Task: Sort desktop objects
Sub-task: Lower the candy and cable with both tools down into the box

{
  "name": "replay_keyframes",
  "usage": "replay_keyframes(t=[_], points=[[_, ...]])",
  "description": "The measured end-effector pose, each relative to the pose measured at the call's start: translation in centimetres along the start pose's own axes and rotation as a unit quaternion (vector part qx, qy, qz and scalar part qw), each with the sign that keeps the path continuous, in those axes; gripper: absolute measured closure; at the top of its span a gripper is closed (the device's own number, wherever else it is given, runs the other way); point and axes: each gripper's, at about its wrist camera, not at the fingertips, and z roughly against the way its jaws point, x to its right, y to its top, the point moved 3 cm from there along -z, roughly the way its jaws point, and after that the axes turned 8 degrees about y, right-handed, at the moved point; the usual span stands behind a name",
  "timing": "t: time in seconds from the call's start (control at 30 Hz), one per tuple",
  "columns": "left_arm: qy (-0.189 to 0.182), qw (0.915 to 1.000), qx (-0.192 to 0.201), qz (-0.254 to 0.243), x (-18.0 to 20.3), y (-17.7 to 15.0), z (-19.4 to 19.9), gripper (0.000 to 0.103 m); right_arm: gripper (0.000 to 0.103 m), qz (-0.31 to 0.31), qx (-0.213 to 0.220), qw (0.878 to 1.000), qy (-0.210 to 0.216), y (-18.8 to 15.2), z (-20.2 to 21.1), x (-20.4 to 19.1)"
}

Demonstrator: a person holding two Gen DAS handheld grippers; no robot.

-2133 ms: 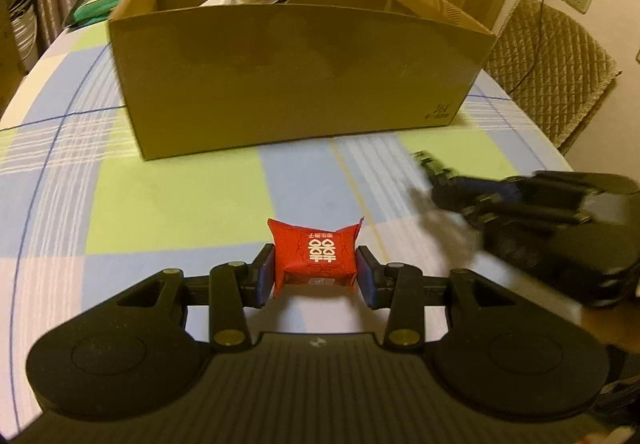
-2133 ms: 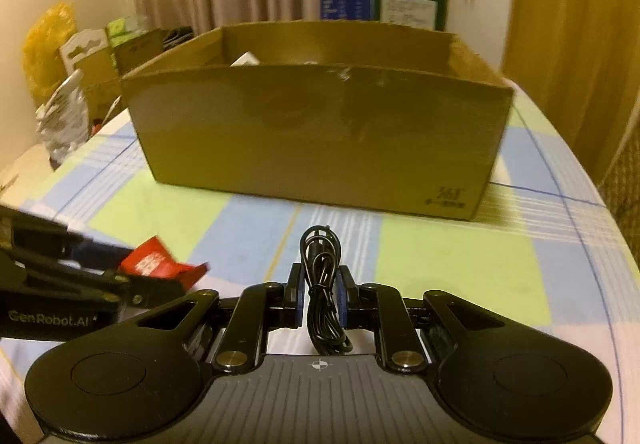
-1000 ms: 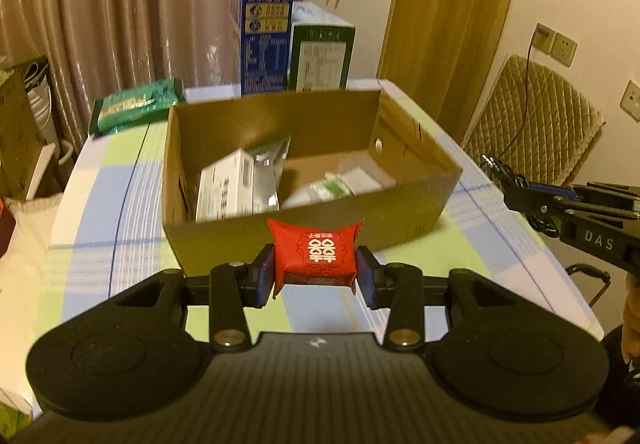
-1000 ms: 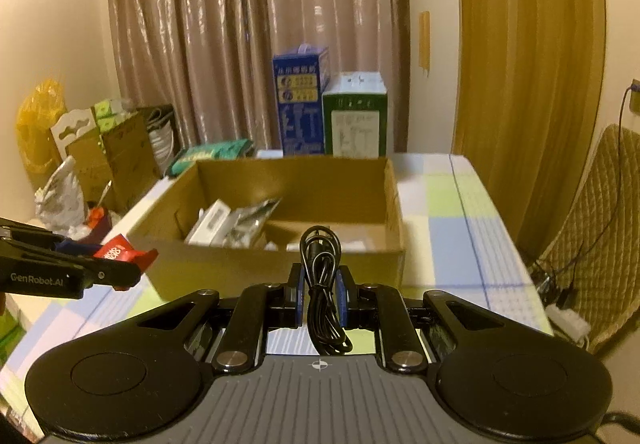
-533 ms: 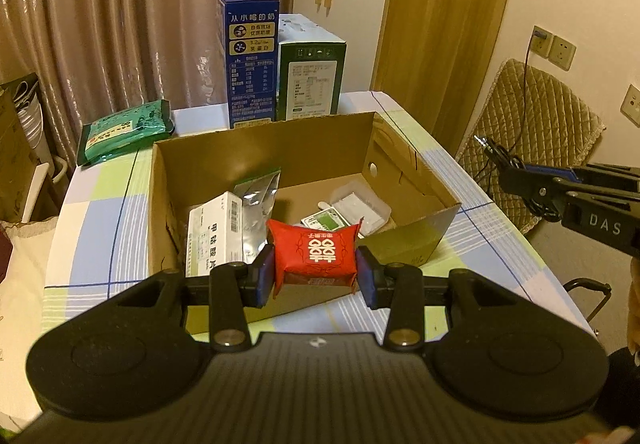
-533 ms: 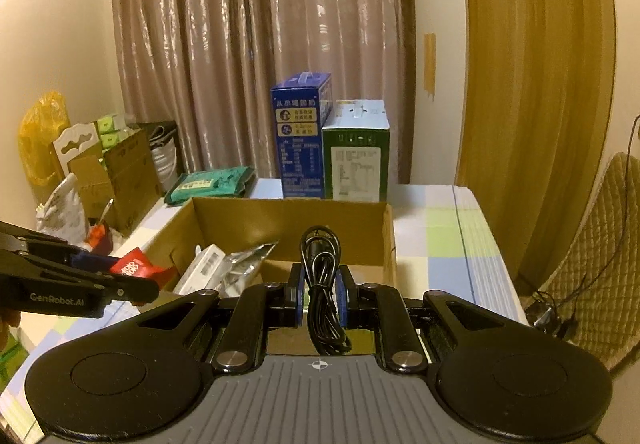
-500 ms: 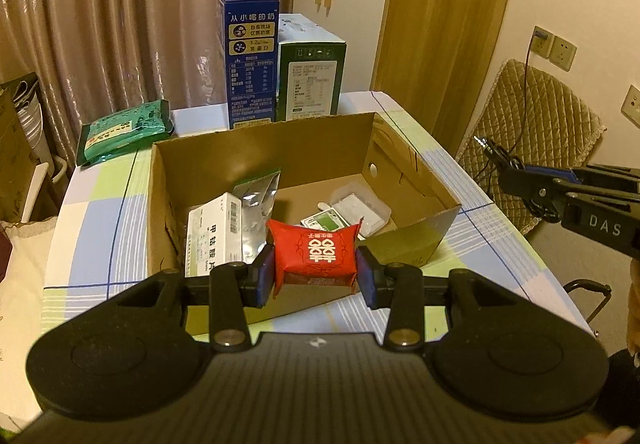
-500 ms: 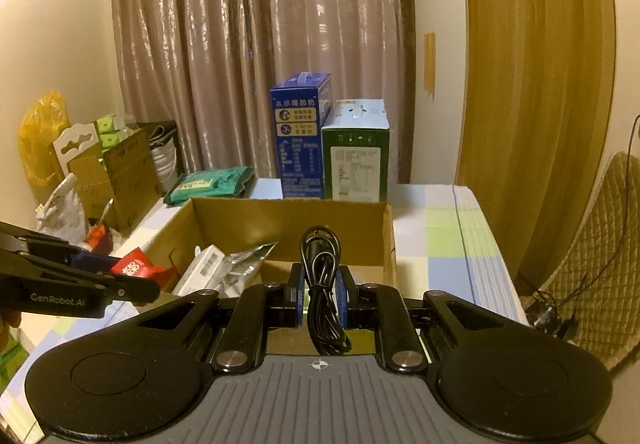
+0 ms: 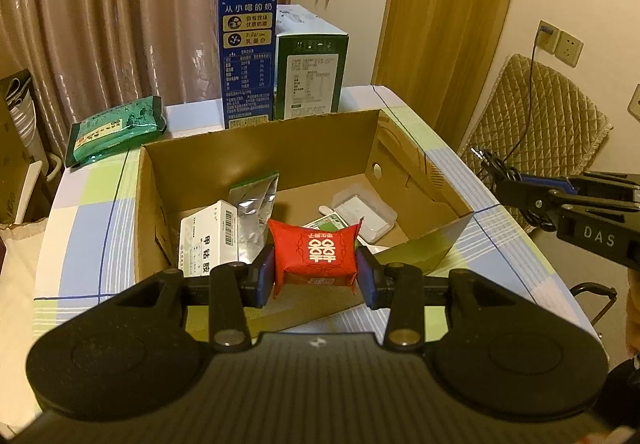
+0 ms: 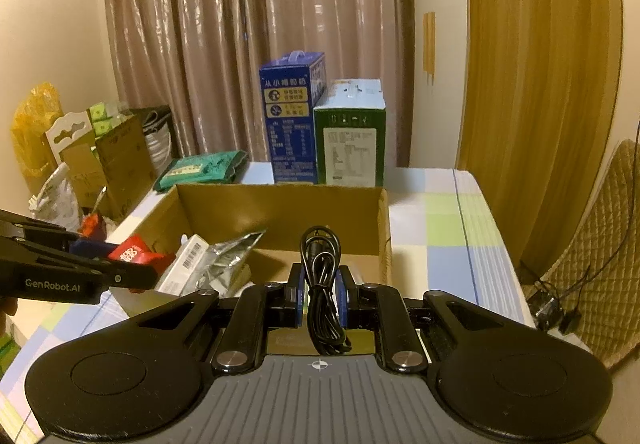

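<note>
My left gripper (image 9: 316,274) is shut on a red packet with a white double-happiness mark (image 9: 316,254) and holds it above the near part of an open cardboard box (image 9: 256,139). In the right wrist view the same packet (image 10: 134,252) shows at the left, over the box's left side. My right gripper (image 10: 320,294) is shut on a coiled black cable (image 10: 322,284), over the near wall of the box (image 10: 280,203). In the box lie a white medicine carton (image 9: 208,240), a silver foil pouch (image 9: 256,199) and a clear plastic case (image 9: 366,211).
A blue milk carton (image 9: 246,55) and a green carton (image 9: 312,71) stand behind the box. A green tea packet (image 9: 116,129) lies on the checked tablecloth (image 9: 84,219) at the back left. A quilted chair (image 9: 536,123) stands to the right; bags and boxes (image 10: 80,159) crowd the left.
Both grippers have moved forward toward the box with their loads, and more of its inside shows. The grips have not changed.
</note>
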Motion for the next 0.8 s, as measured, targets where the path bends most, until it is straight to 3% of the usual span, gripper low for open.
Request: replay_keyframes(t=[0.8], points=[[-0.005,0.9994,-0.033,-0.005,-1.0,2.0,-4.2,0.067,0.09,0.016,-0.087,0.996,0.029,3.2,-5.8,1.0]])
